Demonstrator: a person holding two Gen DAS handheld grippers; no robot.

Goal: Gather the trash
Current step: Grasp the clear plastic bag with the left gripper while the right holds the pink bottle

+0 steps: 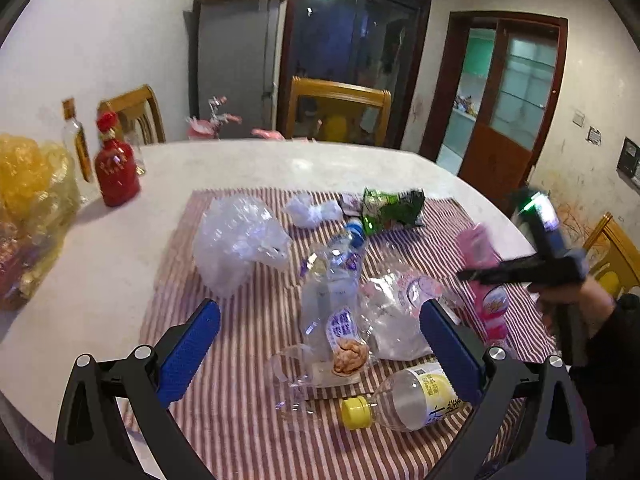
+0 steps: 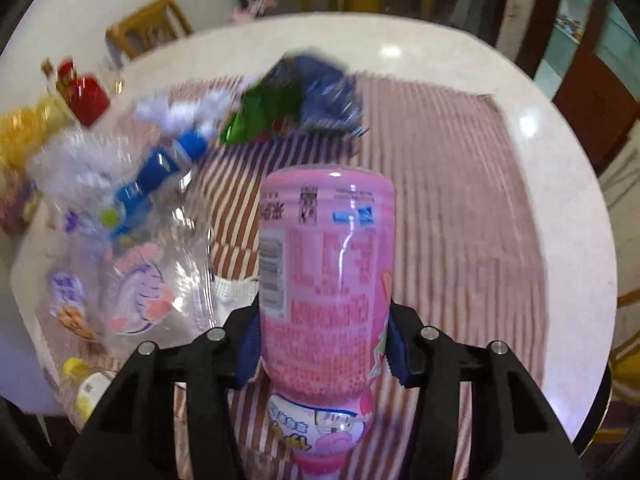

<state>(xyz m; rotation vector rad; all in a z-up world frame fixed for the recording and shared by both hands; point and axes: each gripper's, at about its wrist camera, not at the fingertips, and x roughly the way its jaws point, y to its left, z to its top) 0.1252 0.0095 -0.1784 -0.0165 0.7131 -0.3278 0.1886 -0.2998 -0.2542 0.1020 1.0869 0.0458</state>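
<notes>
In the left wrist view, the left gripper (image 1: 320, 344) fills the bottom of the frame with its blue-padded fingers (image 1: 188, 354) spread wide and nothing pinched between them. Between and beyond the fingers, on a red-and-white striped cloth (image 1: 248, 420) over a pale round table (image 1: 120, 248), lies the trash: a crushed clear bottle (image 1: 332, 284) with a blue cap at centre, a clear bag with a walnut picture (image 1: 344, 356) below it, and a clear bottle with a yellow cap (image 1: 400, 400) on its side near the lower right finger. A crumpled clear plastic bag (image 1: 240, 240) sits left of centre, and a green snack wrapper (image 1: 394, 210) lies in the upper middle of the cloth. At the right edge, a person's hand (image 1: 572, 300) holds the right gripper (image 1: 480, 276), blurred, over a pink bottle (image 1: 486, 284). A red bottle (image 1: 116, 168) stands at the upper left of the table.

In the right wrist view, the right gripper (image 2: 320, 352) sits at bottom centre with the pink bottle (image 2: 326, 280) between its blue pads (image 2: 250, 352). The pads lie against the bottle's two sides, pinching it. The bottle lies on the striped cloth (image 2: 440, 200), cap toward the bottom edge. The remaining trash is blurred in the left half of the frame.
</notes>
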